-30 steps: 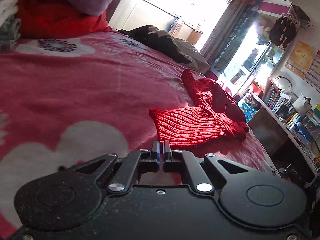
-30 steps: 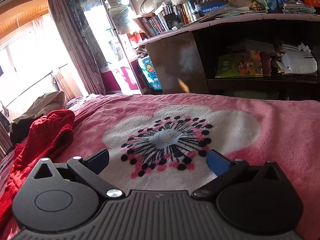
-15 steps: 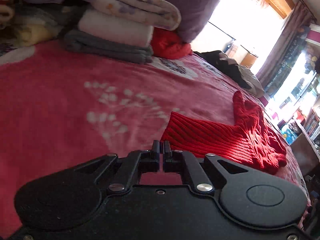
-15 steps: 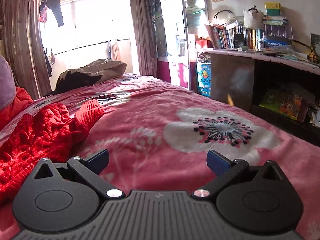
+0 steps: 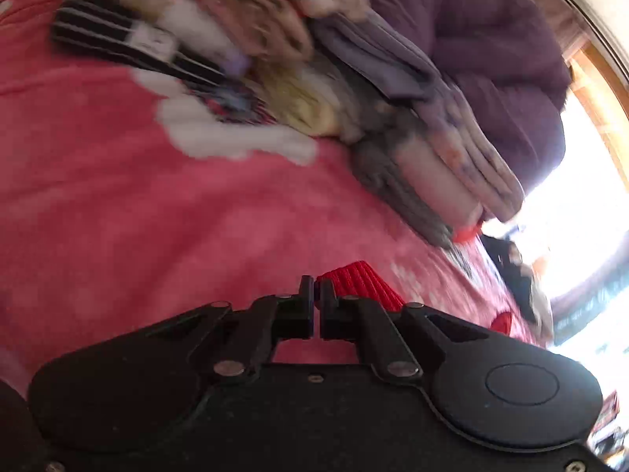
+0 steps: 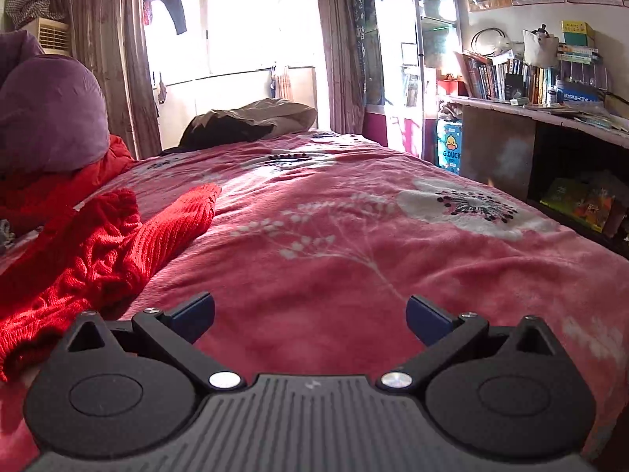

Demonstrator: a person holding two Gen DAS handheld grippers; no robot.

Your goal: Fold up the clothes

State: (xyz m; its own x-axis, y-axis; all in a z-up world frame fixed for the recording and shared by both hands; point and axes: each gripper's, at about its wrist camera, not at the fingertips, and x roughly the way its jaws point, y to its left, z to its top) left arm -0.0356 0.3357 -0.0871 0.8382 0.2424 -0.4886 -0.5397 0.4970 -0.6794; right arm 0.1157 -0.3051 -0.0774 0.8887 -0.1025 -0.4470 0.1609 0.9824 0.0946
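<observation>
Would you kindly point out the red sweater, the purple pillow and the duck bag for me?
red sweater [image 6: 98, 251], right wrist view, on its knitted body.
purple pillow [image 6: 51, 114], right wrist view, on its front face.
duck bag [image 6: 448, 147], right wrist view, on the duck print.

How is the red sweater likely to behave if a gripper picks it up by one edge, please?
The sweater lies rumpled in soft folds on the bedspread, so it would probably hang limp and stretch. Its chunky ribbed knit suggests some weight, and good grip for the pads. A sleeve sprawls loose, so it would likely trail behind.
</observation>
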